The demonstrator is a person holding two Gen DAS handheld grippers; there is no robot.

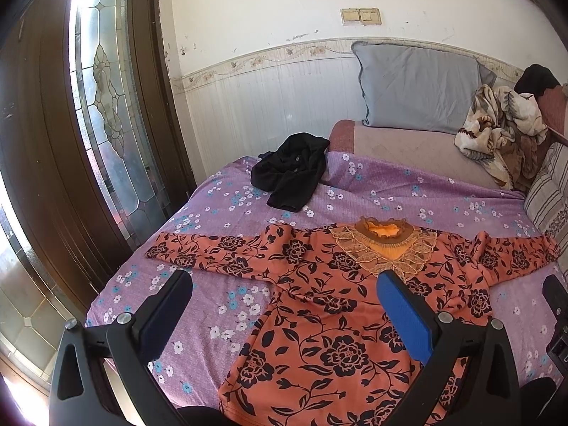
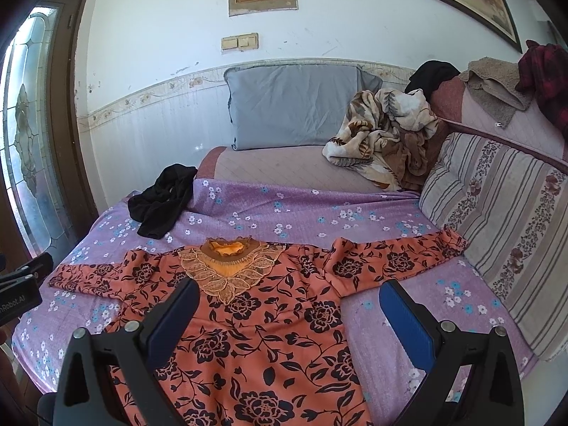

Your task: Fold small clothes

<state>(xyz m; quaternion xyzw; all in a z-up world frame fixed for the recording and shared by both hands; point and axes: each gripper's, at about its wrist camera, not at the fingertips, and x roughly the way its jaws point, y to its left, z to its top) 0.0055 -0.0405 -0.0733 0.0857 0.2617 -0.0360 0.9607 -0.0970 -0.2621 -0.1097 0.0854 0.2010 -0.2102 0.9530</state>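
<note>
Left wrist view: the near hem of the orange flowered top (image 1: 319, 337) is cut off by the frame's bottom edge, and the left gripper (image 1: 284, 305) covers parts of its body. The end of the top's right sleeve runs out toward the frame edge, where a dark piece of the right gripper (image 1: 557, 319) pokes in; how that one stands cannot be told here. The left gripper's two fingers (image 1: 404, 319) are spread wide with nothing between them, hanging above the top.

In the right wrist view the right gripper (image 2: 287, 309) also has its fingers (image 2: 408, 323) wide apart and holds nothing; its left finger overlaps the top's (image 2: 269, 326) chest, its right finger is over the bare sheet (image 2: 319, 213). A bit of the left gripper (image 2: 25, 284) shows at the left edge, its fingers out of sight.

One top lies flat and face up on the purple flowered sheet of the bed, collar at the far side, both sleeves stretched out left and right. One crumpled black garment (image 2: 163, 202) lies far left on the sheet, well apart from the top. One grey pillow (image 2: 294, 106) leans on the far wall. One bunched brown-and-cream blanket (image 2: 387, 135) sits to its right, partly hiding what is beneath. One striped cushion (image 2: 497, 220) stands at the right, touching the right sleeve's end.
</note>
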